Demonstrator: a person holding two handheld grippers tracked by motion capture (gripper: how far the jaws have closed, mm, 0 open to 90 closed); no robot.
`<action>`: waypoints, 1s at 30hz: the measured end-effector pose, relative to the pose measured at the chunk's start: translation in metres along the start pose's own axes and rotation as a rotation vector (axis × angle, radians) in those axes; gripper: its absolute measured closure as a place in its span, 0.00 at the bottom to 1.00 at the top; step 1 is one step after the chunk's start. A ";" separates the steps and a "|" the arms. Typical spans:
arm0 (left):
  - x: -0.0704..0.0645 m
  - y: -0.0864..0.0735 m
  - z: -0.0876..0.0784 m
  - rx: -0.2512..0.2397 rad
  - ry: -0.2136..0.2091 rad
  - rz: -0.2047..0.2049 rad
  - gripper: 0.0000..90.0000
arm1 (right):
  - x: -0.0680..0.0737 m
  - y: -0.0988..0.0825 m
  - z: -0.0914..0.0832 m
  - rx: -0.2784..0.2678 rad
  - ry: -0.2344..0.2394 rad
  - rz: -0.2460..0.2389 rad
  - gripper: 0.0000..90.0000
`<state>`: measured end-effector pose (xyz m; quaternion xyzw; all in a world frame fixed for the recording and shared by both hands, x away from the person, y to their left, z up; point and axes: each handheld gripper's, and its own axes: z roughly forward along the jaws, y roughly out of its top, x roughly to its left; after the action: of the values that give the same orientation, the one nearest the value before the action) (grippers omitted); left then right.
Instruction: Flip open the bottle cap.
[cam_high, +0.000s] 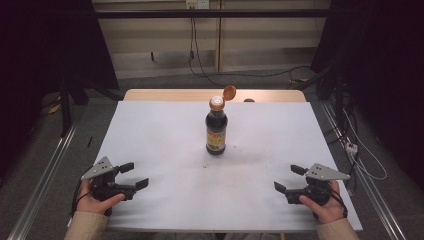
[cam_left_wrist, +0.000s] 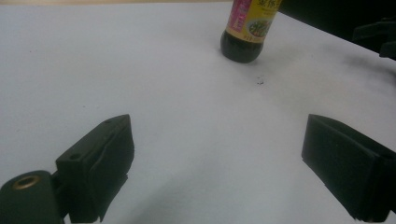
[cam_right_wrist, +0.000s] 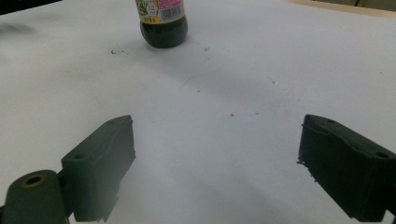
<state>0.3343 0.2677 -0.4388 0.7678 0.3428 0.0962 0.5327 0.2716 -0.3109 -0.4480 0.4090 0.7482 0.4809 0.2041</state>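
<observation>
A dark sauce bottle (cam_high: 216, 129) with a yellow and red label stands upright at the middle of the white table sheet (cam_high: 165, 130). Its orange flip cap (cam_high: 229, 92) is hinged open above the neck. My left gripper (cam_high: 134, 175) rests near the front left of the sheet, open, nothing between its jaws. My right gripper (cam_high: 288, 178) rests near the front right, also open and holding nothing. The bottle's base (cam_left_wrist: 241, 46) appears far ahead of the left gripper (cam_left_wrist: 217, 168). In the right gripper view the bottle's base (cam_right_wrist: 164, 31) stands ahead and left of the right gripper (cam_right_wrist: 217, 165).
The sheet covers a wooden table whose far edge (cam_high: 175, 94) shows behind the bottle. Small dark specks (cam_high: 206, 164) lie in front of the bottle. Metal rails (cam_high: 45, 172) run along both sides, and cables (cam_high: 360, 150) lie on the floor at right.
</observation>
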 end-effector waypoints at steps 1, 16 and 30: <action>0.000 0.000 0.000 0.000 0.001 0.001 0.10 | 0.000 0.000 0.000 0.000 -0.002 0.000 0.11; -0.003 0.002 0.003 0.001 -0.012 0.013 0.10 | -0.001 -0.003 -0.008 -0.005 -0.004 -0.007 0.12; -0.003 0.002 0.007 0.006 -0.014 0.018 0.10 | 0.000 -0.003 -0.009 -0.012 -0.007 -0.007 0.12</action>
<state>0.3365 0.2597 -0.4392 0.7731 0.3325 0.0944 0.5319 0.2643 -0.3163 -0.4464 0.4067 0.7461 0.4831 0.2107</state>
